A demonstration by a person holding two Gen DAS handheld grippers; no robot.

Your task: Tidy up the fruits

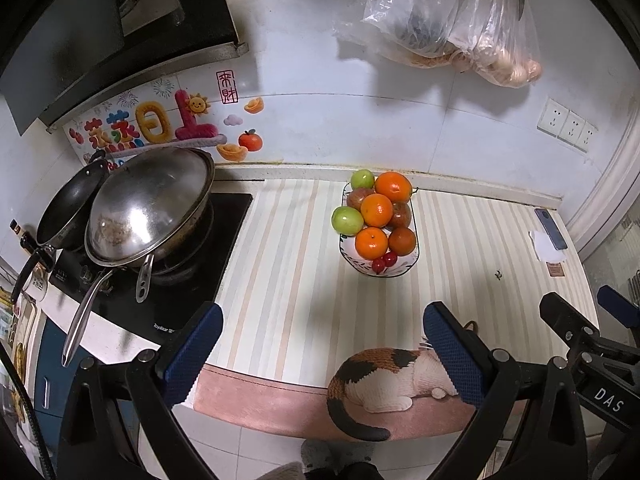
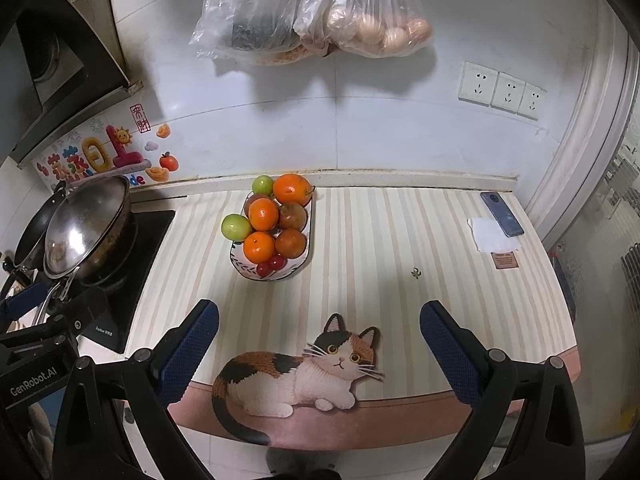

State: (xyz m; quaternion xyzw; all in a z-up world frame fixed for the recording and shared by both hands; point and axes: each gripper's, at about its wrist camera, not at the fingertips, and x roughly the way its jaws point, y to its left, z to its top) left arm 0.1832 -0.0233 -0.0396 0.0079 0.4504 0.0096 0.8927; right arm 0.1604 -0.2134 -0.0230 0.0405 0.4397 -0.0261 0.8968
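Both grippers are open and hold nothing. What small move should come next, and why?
Probably bring the right gripper forward toward the bowl of fruits. All the fruit is piled there, a green one sits at the rim, and both the right and the left gripper hover open, short of it, above the striped mat.

The striped counter (image 2: pixel 380 240) lay bare between the near edge and the fruit plate (image 2: pixel 240 266), which stood toward the far wall, heaped high. To the left, the pans (image 1: pixel 148 204) on the stove (image 1: pixel 192 280) crowded close, their handles (image 1: pixel 86 316) jutting toward the near side. To the right the surface stayed flat as far as a phone (image 2: pixel 502 214) and paper (image 2: pixel 490 236) at the far right corner. Plastic bags (image 2: pixel 312 12) hung on the wall above the plate.
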